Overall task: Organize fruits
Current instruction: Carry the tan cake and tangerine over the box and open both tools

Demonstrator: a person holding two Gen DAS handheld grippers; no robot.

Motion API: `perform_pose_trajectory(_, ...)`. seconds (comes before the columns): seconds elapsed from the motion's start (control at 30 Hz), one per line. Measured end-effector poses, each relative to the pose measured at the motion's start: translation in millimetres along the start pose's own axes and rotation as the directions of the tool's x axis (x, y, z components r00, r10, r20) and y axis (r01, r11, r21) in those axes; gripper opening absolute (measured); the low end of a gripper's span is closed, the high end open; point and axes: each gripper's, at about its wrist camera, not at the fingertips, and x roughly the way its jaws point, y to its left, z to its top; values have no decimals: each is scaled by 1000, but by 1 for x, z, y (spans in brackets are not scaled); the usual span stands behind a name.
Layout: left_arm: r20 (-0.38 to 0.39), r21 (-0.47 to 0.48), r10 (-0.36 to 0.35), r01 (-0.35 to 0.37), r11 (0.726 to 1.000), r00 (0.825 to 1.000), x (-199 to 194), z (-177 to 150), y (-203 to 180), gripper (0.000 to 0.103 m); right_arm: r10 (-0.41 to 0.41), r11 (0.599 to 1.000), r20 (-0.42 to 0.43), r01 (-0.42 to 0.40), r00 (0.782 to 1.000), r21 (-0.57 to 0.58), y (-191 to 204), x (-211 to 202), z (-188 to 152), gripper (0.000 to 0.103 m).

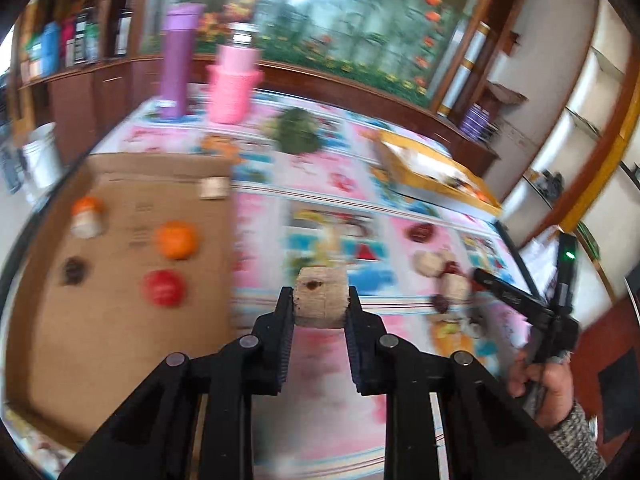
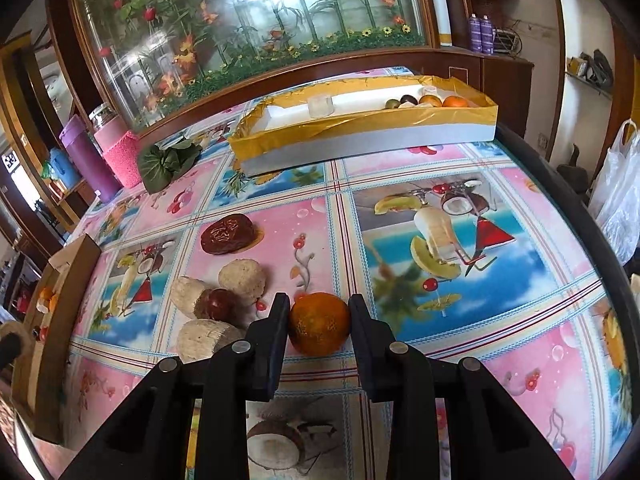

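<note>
Clamped between the left gripper (image 1: 320,300) fingers, a pale chunk (image 1: 320,300) hangs above the cloth (image 1: 320,368), probably bound for the cardboard box (image 1: 120,320), while the right gripper (image 2: 320,320) pinches an orange (image 2: 320,323) resting on the cloth, likely for the yellow box (image 2: 360,130).

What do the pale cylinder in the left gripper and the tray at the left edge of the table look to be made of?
The pale cylinder looks like a porous, matte, corn-cob-like or foam piece: rough, pitted, beige, with a dark hole in its end; motion blur leaves it open. The tray looks like plain brown corrugated cardboard: dull, with folded raised walls and faint printing.
</note>
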Motion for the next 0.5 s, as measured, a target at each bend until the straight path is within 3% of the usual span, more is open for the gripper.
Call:
perform_pose_trajectory(0.13, 32, -115, 156, -151, 982, 987, -29, -6, 81, 23, 34, 999, 17, -34, 999, -16, 19, -25, 0, 32)
perform_pose_trajectory(0.2, 25, -175, 201, -194, 965, 979, -34, -11, 112, 23, 68, 996, 33, -66, 997, -59, 45, -42, 2, 32)
perform_pose_trajectory(0.33, -12, -270, 215, -210, 940, 977, -37, -19, 156, 23, 170, 971, 39, -161, 985, -178, 113, -67, 2, 32)
perform_pose_trajectory(0.5, -81, -303, 188, -204, 931, 979, -22, -19, 173, 23, 304, 893, -51, -303, 951, -332, 215, -72, -15, 33)
